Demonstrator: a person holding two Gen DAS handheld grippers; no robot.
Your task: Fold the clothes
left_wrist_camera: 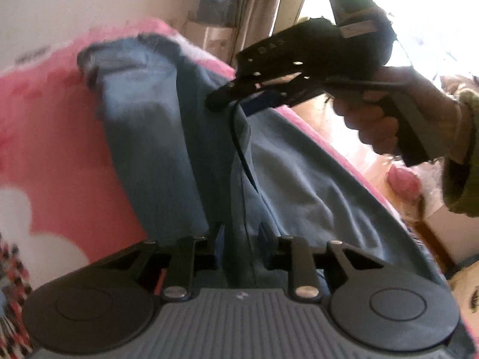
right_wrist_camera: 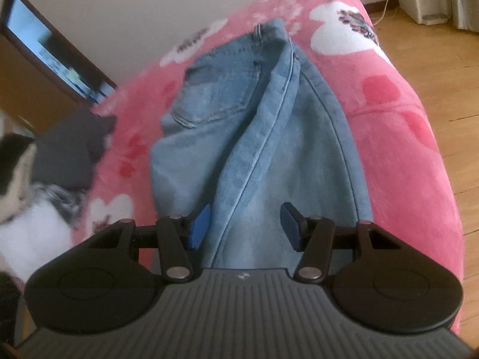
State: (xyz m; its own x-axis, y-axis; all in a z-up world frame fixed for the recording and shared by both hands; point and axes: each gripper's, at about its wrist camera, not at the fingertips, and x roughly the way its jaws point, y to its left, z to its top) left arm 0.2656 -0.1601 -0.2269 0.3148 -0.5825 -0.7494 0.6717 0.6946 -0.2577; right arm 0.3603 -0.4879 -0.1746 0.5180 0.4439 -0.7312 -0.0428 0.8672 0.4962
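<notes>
Found the jeans laid lengthwise on the pink blanket, waistband toward 12 o'clock in the right wrist view, with a back pocket face up near 11 and a thick seamed fold running from 12 down toward 6. Held the right gripper over the leg end at 6 o'clock, blue pads spread well apart, pinching nothing, only denim visible in the gap between them. Noted a dark grey garment at 9 o'clock beside the blanket's edge and wooden floor from 1 to 3 o'clock. In the left wrist view, kept the left gripper low at 6 o'clock over the same denim — pads only narrowly parted, with a dark ridge of the fabric between them. Could not tell whether those pads actually pressed on that ridge. Saw, at 1 to 2 o'clock in that view, the other tool gripped by a hand in a green sleeve, tips aimed toward the cloth near the centre, with a black cable hanging below. Could not make out finer detail through the blur.
</notes>
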